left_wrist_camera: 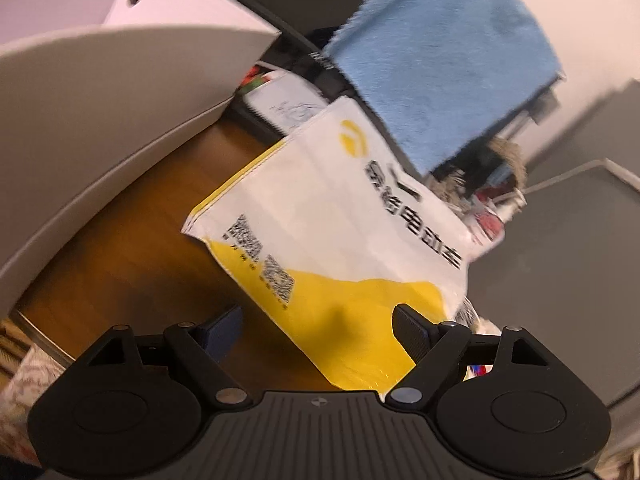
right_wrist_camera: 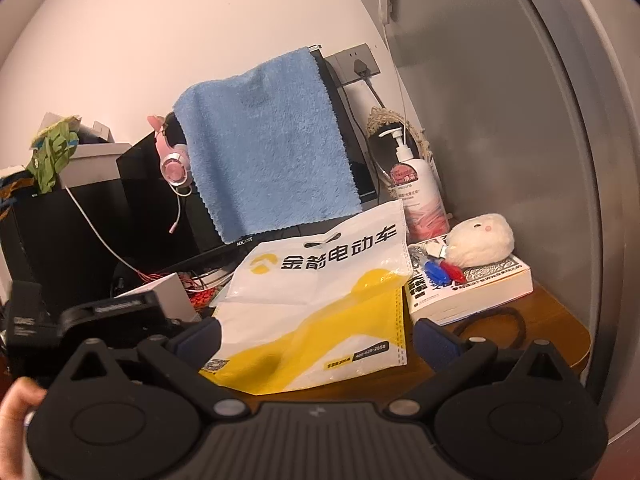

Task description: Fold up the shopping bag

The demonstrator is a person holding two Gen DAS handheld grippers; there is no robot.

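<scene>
A white and yellow shopping bag [left_wrist_camera: 340,232] [right_wrist_camera: 320,304] with black printed characters lies flat on the brown wooden desk [left_wrist_camera: 132,248], its handle end leaning toward the monitor. My left gripper [left_wrist_camera: 316,332] is open, hovering just above the bag's yellow bottom part; its right finger [left_wrist_camera: 412,336] overlaps the bag's edge in view. My right gripper [right_wrist_camera: 316,340] is open too, its fingers spread on either side of the bag's near yellow edge, with nothing between them. The left view is motion-blurred.
A blue towel [right_wrist_camera: 264,148] hangs over a monitor behind the bag. A thick book [right_wrist_camera: 472,288] with pens and a white plush [right_wrist_camera: 480,240] lies to the right, beside a pump bottle [right_wrist_camera: 420,196]. A white box [left_wrist_camera: 100,92] stands left. The other gripper [right_wrist_camera: 80,320] and a hand [right_wrist_camera: 16,404] show at the left.
</scene>
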